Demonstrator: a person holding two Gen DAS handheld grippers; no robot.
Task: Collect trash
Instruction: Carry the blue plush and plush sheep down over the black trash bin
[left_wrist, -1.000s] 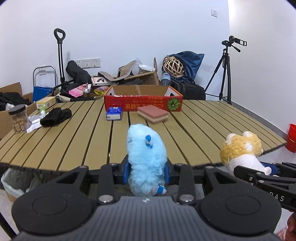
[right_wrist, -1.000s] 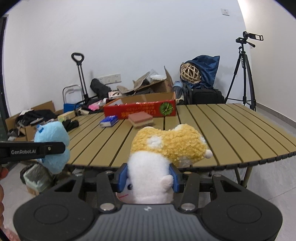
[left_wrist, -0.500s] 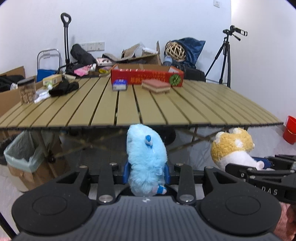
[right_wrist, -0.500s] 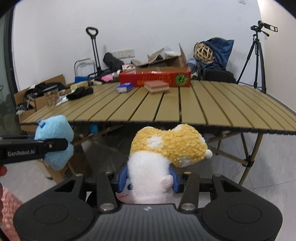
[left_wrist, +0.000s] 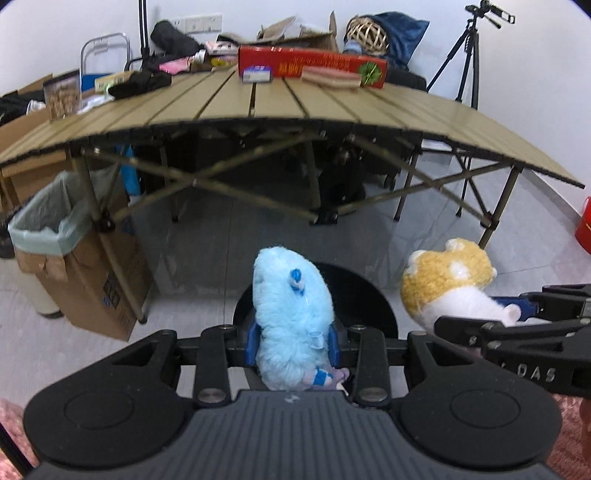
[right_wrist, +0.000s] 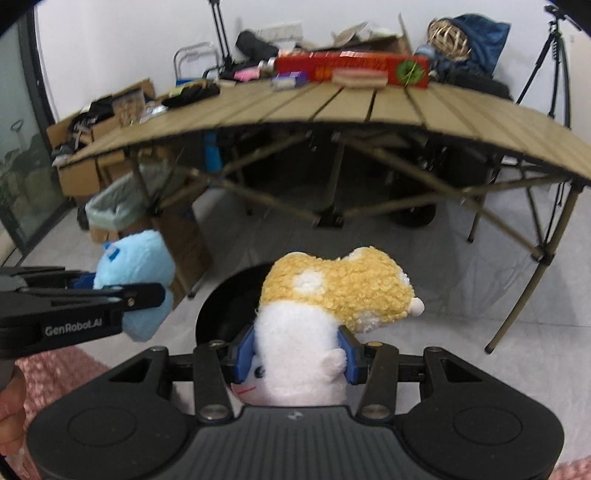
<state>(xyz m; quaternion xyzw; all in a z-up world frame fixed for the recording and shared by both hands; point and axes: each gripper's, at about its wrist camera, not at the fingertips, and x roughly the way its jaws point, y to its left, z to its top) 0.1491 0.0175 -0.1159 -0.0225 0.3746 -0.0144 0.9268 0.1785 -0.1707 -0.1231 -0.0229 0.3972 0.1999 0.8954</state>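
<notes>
Below table height, both tongs (left_wrist: 293, 345) (right_wrist: 295, 350) tilt floorward.

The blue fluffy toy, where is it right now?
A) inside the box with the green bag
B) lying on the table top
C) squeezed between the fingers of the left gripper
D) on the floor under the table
C: the blue fluffy toy sits pinched between the blue fingers of the left gripper, held up in front of the table, not on it.
</notes>
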